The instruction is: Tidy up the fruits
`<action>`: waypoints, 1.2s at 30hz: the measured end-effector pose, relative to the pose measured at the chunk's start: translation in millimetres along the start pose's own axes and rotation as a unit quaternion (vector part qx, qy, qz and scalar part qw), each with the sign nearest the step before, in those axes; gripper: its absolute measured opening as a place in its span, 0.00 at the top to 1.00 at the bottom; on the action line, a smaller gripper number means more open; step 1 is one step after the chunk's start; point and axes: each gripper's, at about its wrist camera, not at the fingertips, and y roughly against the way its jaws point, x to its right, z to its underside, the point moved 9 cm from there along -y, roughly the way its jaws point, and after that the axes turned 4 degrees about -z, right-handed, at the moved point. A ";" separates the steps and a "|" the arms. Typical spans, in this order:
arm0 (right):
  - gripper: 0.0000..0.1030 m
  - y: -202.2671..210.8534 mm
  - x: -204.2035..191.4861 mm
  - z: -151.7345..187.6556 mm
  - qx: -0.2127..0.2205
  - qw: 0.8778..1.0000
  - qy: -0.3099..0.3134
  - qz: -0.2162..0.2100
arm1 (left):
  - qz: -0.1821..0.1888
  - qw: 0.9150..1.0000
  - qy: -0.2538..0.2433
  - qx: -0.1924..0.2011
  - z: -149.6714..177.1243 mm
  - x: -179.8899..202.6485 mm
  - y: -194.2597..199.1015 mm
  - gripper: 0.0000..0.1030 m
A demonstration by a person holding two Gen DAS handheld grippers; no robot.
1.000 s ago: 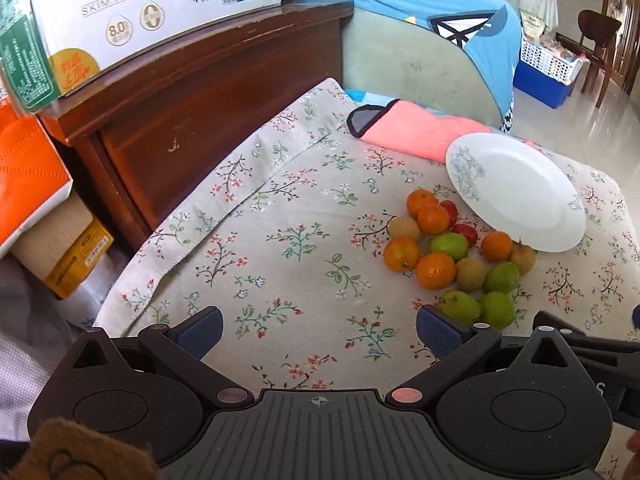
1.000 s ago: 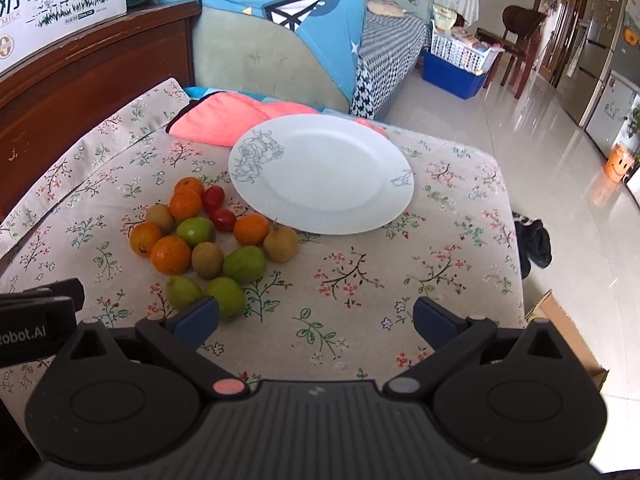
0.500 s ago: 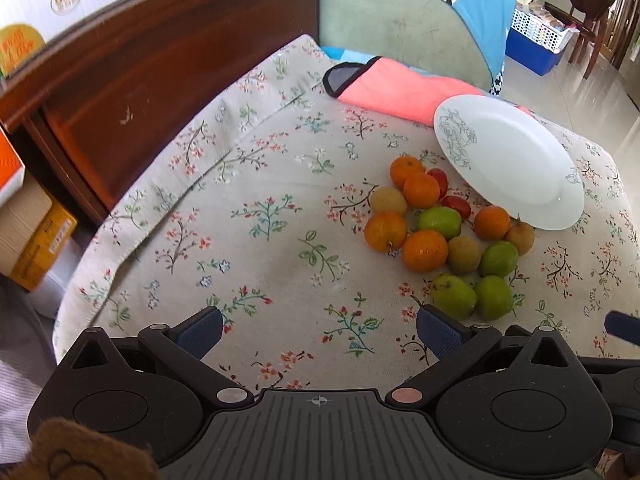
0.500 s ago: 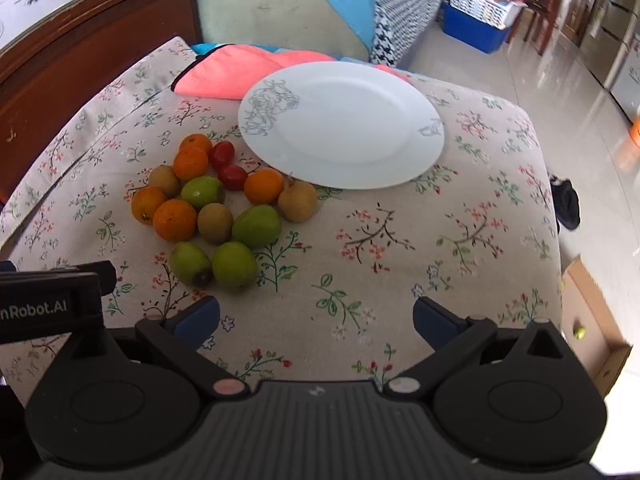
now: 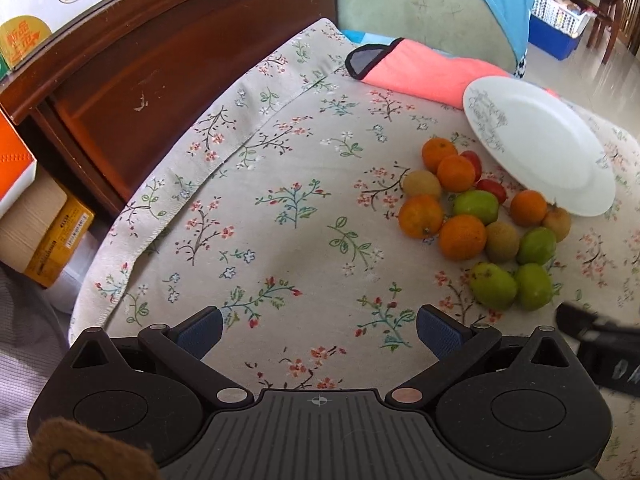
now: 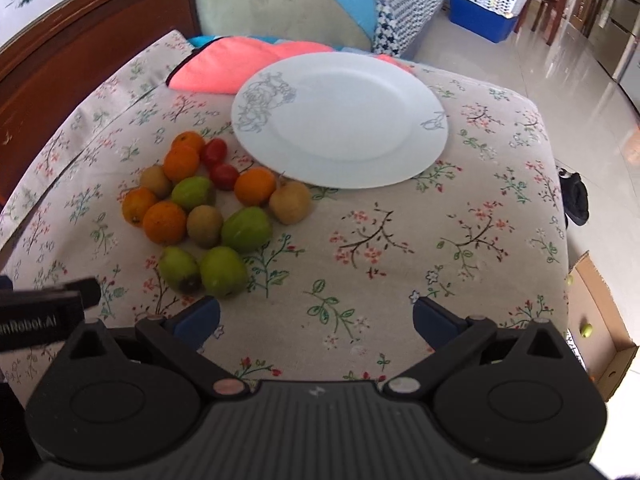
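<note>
While both sets of blue-padded fingers stand wide apart with nothing between them, the left hand-held gripper [image 5: 318, 330] and the right hand-held gripper [image 6: 316, 318] hang above the counter covered by a beige floral cloth [image 6: 400, 248]. Landmark: the round white ceramic plate with a grey flower print [image 6: 340, 120], bare and lying on the cloth. Just beside the plate's near-left rim sits the cluster of small fruits [image 6: 208, 212], all on the cloth: orange tangerines [image 6: 165, 222], two red cherry tomatoes [image 6: 219, 164] closest to the rim, brown kiwis [image 6: 290, 202] and green round fruits [image 6: 223, 271] farthest from the plate, nearest the right hand-held gripper. Behind the plate lies a folded coral-pink fabric [image 6: 224, 68], touching its far rim.
</note>
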 end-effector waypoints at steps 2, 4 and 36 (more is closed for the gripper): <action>0.01 0.1 2.2 -2.2 0.005 1.000 -0.001 0.005 | 0.004 1.000 0.000 -0.002 0.1 1.2 0.2 0.00; 0.01 -1.5 2.2 -3.2 0.005 1.000 0.000 0.009 | 0.005 1.000 -0.002 0.000 -0.5 2.8 0.8 0.00; 0.01 -10.1 -4.8 -3.1 0.006 0.999 0.027 0.022 | -0.012 1.000 -0.014 0.000 1.7 8.6 -2.2 0.01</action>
